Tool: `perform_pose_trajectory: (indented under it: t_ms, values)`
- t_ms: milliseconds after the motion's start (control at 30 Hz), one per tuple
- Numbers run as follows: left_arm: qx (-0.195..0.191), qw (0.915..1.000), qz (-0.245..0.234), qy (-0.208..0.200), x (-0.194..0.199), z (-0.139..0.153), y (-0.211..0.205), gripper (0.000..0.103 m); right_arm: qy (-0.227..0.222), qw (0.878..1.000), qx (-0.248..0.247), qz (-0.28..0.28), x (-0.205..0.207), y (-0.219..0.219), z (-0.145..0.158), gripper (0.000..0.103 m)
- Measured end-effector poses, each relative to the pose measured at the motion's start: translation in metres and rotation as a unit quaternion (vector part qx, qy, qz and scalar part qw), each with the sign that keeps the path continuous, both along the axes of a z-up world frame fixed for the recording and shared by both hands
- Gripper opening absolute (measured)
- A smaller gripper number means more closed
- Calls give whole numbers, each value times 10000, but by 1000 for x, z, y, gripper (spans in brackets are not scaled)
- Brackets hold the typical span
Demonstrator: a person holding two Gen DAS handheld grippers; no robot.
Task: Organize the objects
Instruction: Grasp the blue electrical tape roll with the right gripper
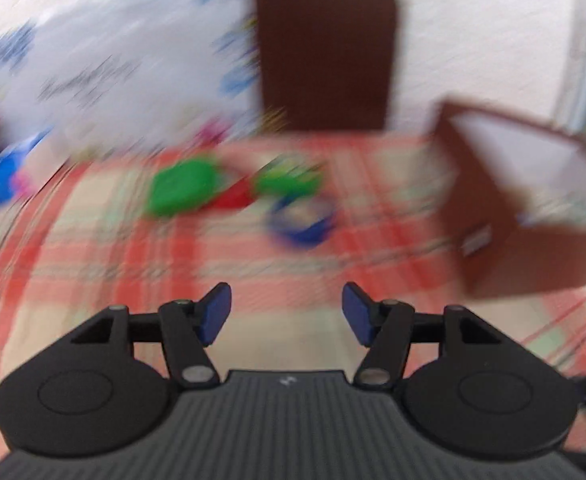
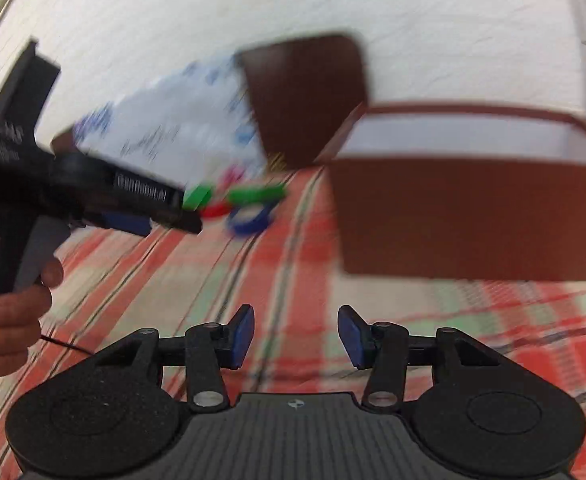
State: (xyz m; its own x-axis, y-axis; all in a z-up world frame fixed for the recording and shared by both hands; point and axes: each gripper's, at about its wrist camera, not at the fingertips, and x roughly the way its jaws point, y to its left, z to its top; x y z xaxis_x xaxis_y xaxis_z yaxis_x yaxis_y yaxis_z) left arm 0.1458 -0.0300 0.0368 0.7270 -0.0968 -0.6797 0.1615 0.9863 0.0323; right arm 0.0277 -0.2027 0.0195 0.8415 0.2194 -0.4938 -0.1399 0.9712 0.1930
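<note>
At mid-frame on the plaid cloth point(image 1: 93, 248) lie blurred pieces: a green lid point(image 1: 181, 192), a red piece point(image 1: 235, 198) and a blue ring point(image 1: 301, 218). Right of them stands the brown box point(image 1: 533, 216). Left gripper point(image 1: 287, 312) and right gripper point(image 2: 295, 336) both gape, holding nothing.
</note>
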Motion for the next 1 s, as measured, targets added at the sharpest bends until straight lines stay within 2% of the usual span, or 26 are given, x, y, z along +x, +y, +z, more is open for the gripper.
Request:
perform_pose_trajectory:
  t_ms: [67,100,133,167,200,233,267,400,433,467,533,633,700,867,1000]
  values:
    - [253,9973,640,244,5,-31,47,65,113,9995,-173,240,9,22,-3,47]
    - [102,9965,816,123,4,-38,70,82,131,9992,-221,307,19,31,-2,47]
    - [-16,9950,993,-132,0,-42,91,85,154,9990,-239,343,34,38,1,47]
    - [166,9914,1263,-301,-1,-49,105,95,169,9989,-242,357,52,43,3,47]
    - [82,9893,1397,-421,-2,-54,119,102,177,9988,-255,379,66,52,6,47]
    - [-352,9878,1452,-430,-2,-56,132,103,169,9987,-289,394,84,59,6,48]
    - [-482,9857,1531,-521,-1,-55,138,102,132,9983,-381,419,101,68,3,49]
    - [-283,9888,1356,-559,0,-57,132,103,-57,9919,-1212,369,171,96,-6,74]
    - [-305,9888,1358,-548,2,-58,131,103,85,9890,-1456,245,189,101,-13,71]
    - [-314,9887,1362,-546,1,-58,131,103,202,9891,-1448,182,205,101,-15,73]
    - [-306,9886,1367,-548,3,-58,130,103,202,9923,-1210,159,220,97,-13,56]
    - [-320,9886,1365,-550,2,-58,129,103,142,9899,-1390,258,203,97,-12,56]
    - [-314,9886,1365,-553,4,-60,129,103,183,9913,-1250,364,176,89,-12,56]
    - [-252,9890,1355,-542,4,-60,127,103,297,9922,-1071,558,75,61,-15,56]
    - [-78,9917,1203,-438,5,-57,119,103,377,9929,-1122,85,0,17,-13,56]
